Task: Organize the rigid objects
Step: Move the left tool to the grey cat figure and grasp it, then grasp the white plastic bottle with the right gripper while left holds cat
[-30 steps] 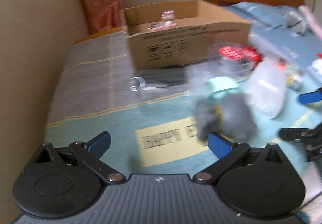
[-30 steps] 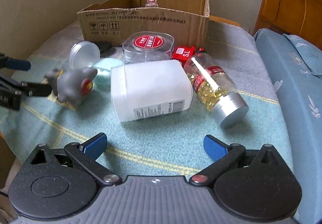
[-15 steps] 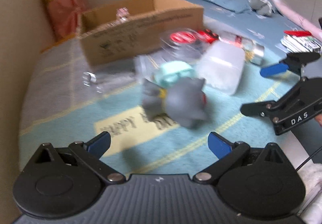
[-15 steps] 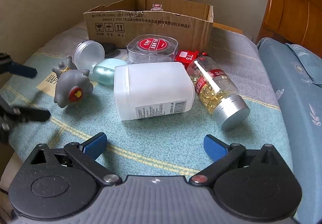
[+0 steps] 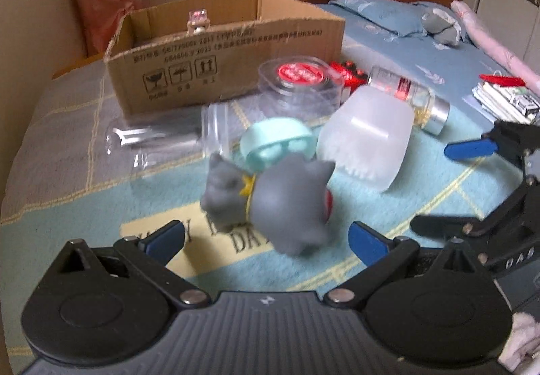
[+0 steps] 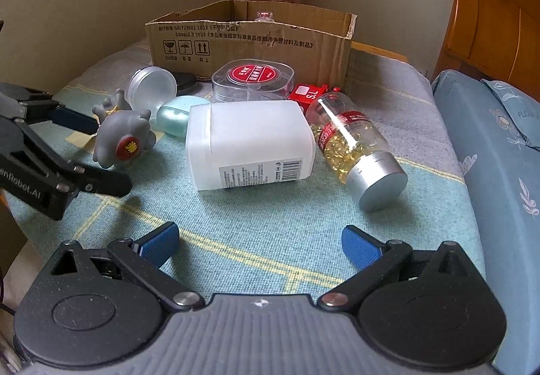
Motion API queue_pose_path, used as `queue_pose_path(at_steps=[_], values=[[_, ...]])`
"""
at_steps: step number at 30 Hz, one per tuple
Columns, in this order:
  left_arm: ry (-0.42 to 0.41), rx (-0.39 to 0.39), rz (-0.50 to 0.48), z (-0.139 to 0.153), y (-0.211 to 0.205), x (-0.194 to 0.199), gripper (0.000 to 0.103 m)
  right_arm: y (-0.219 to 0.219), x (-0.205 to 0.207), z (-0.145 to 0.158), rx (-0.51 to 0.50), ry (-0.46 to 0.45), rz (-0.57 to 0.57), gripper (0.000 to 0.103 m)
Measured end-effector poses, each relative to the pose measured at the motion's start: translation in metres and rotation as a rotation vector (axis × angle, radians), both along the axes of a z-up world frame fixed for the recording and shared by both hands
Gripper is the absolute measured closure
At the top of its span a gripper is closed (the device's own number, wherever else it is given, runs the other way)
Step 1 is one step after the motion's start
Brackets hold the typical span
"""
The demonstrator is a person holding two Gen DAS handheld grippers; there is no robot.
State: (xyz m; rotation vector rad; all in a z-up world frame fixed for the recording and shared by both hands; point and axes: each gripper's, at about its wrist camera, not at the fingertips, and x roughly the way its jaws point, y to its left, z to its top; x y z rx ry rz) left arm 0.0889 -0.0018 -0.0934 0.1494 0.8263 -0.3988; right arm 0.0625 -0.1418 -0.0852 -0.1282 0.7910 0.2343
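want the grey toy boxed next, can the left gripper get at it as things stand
Probably yes. The left gripper is open with the grey toy lying right ahead between its fingers, nothing in between. The mint case and white bottle sit close behind, so room to push forward is limited.

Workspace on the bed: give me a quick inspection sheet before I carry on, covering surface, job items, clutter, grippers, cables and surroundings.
Surface: teal and grey checked blanket, lettered patch near the left gripper.
Job's things: grey rubber toy figure upright; white translucent plastic bottle on its side; clear capsule bottle with silver cap on its side; clear square jar with red label; mint oval case; small frosted round jar; red small box; open cardboard box behind them, a small clear bottle inside.
Clutter: papers on the bed.
Grippers: left gripper open, toy just ahead; right gripper open, holding nothing.
Cables: nothing seen.
Surroundings: beige wall, pink curtain, wooden headboard.
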Motion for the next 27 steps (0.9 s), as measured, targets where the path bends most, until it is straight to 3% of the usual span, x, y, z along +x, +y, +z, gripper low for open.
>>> queue_pose_path(at_steps=[8, 10, 12, 17, 27], values=[[-0.044, -0.003, -0.013, 0.005, -0.007, 0.007, 0.006, 0.000, 0.000, 0.000, 0.002, -0.005, 0.001, 0.000], [-0.049, 0.008, -0.024, 0.006, -0.010, 0.006, 0.014, 0.000, 0.000, 0.000, 0.001, -0.005, 0.001, 0.000], [-0.044, 0.021, -0.023, 0.005, -0.011, 0.007, 0.031, 0.000, 0.001, 0.000, 0.001, -0.002, -0.001, 0.000], [-0.016, -0.012, 0.009, 0.007, -0.001, 0.008, 0.031, 0.002, 0.004, 0.002, -0.005, 0.013, -0.004, 0.000], [-0.011, 0.024, 0.072, 0.008, 0.021, -0.001, 0.031, 0.012, 0.027, 0.008, -0.018, 0.021, 0.039, 0.000]])
